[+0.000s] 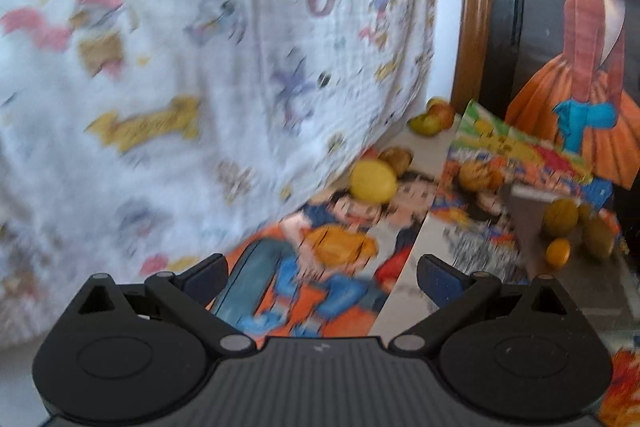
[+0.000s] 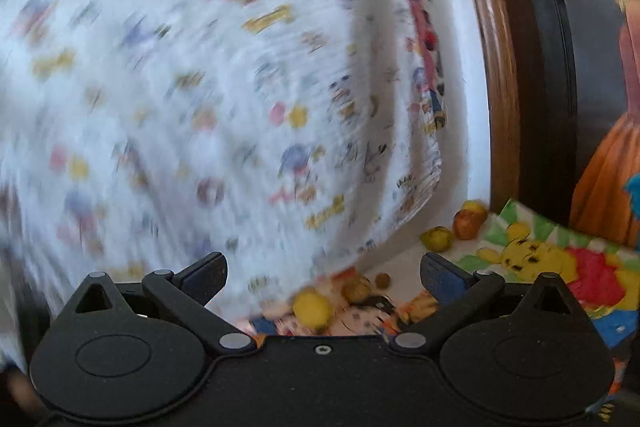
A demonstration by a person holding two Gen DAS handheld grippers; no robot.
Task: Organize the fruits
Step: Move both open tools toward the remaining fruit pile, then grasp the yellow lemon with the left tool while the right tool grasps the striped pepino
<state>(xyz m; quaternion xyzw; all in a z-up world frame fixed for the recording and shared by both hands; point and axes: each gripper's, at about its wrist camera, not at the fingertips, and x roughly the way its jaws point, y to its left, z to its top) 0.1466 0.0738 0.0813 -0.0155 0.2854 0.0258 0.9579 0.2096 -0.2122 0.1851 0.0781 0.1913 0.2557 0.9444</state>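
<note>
1. The white cartoon-printed cloth (image 2: 200, 87) is smeared by motion in the right wrist view; its figures cannot be made out.
2. The same cloth hides the left part of the picture-covered tabletop (image 1: 404, 279) in both views.
3. The round yellow fruit (image 2: 311, 307) is blurred, its kind unclear.
4. The small brown fruits (image 1: 576, 223) at the tabletop's right edge are too blurred to name.

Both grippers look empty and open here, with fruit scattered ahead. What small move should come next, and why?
Probably ease the left gripper forward toward the yellow fruit lying on the cartoon mat. Its jaws stand wide apart with nothing between them, and that fruit sits almost straight ahead, apart from the others. The right gripper is also open and empty, but its view is badly blurred, so it looks less settled.
</note>
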